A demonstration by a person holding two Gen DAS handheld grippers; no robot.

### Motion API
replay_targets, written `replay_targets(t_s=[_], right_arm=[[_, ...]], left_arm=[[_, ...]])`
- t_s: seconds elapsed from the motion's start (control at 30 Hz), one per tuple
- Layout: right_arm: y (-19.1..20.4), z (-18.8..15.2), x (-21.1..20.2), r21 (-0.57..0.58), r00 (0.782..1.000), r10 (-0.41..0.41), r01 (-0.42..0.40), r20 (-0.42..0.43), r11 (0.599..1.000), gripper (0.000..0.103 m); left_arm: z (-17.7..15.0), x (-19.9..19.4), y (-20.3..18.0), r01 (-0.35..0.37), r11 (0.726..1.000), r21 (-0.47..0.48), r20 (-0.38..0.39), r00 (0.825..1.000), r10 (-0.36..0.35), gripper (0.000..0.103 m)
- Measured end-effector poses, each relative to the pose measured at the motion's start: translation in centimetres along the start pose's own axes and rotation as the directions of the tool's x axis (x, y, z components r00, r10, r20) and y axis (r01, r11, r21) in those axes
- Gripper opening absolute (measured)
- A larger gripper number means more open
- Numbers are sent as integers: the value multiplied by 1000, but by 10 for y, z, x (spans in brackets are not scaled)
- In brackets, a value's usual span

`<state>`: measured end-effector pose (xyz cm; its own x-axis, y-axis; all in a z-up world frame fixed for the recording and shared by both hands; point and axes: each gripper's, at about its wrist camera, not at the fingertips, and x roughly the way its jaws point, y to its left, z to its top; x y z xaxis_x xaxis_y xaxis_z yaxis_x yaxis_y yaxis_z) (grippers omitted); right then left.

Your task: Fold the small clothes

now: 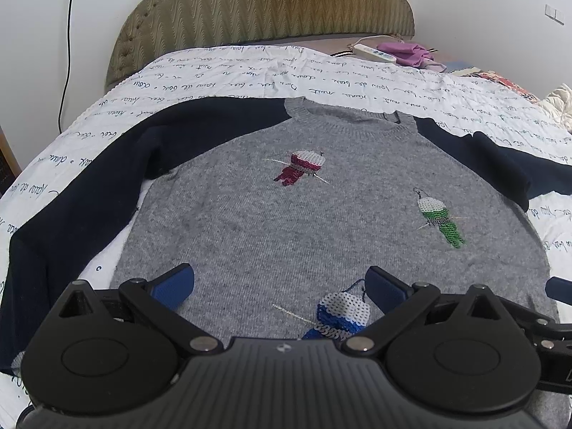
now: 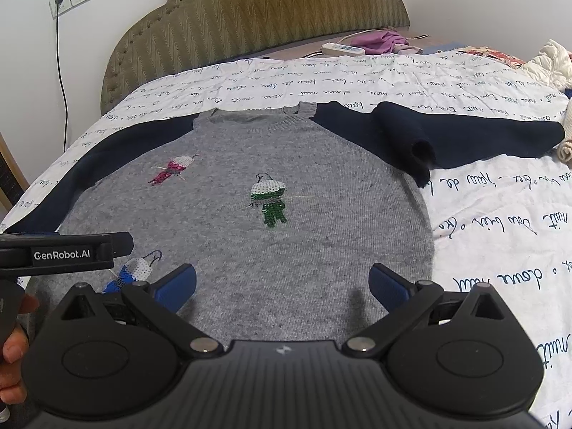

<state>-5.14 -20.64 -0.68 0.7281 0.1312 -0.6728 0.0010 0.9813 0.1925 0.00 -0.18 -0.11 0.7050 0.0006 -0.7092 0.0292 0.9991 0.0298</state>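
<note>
**Both grippers open above the hem of a flat sweater**

Nearest you, the left gripper (image 1: pixel 280 282) hangs over the lower front of the sweater (image 1: pixel 286 221), its blue-padded fingers (image 1: pixel 175 282) spread wide and holding nothing. Between and just under them lies a blue sequin bird (image 1: pixel 341 316). The right gripper (image 2: pixel 282 284) hangs likewise over the hem on the sweater's right part, its fingers (image 2: pixel 388 286) wide apart and empty; in its view your left hand (image 2: pixel 14 336) grips the handle of the other tool at the left edge.

The sweater lies face up and spread flat on the bed, on a white sheet (image 2: pixel 482 214) printed with handwriting, hem toward you and neck toward the headboard. Its body is grey knit; its sleeves are dark navy. Farther up the front sit a green sequin bird (image 2: pixel 268 200) and a red sequin bird (image 1: pixel 304 168). The left sleeve (image 1: pixel 71 193) runs out and curves down along the bed's left side. The right sleeve (image 2: pixel 447 136) stretches sideways and is doubled back on itself near the shoulder.

Beyond the neckline (image 1: pixel 350 118), the sheet reaches an olive quilted headboard (image 1: pixel 268 3). To its right lie a white power strip (image 1: pixel 375 53), a purple cloth (image 1: pixel 407 53) touching it, and a cream bundle (image 2: pixel 550 60) near the far edge.
</note>
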Motion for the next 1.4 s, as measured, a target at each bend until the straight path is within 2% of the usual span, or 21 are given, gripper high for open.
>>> replay_targets(t_s=[0.77,1.07,1.4], right_arm=[[-3,-1,1,7,1000,1,-1,-1,1000,103],[-2,0,0,-22,1000,4,-4,25,1000,103],[-31,9,4,36,994,93,-95,55,995,103]], left_arm=[[2,1,0,-7,1000,6,0,1000,7,103],[6,4,-3,-19,1000,22,3,1000,19,103],[12,12,-21,-14,999,47,-5,1000,14,103]])
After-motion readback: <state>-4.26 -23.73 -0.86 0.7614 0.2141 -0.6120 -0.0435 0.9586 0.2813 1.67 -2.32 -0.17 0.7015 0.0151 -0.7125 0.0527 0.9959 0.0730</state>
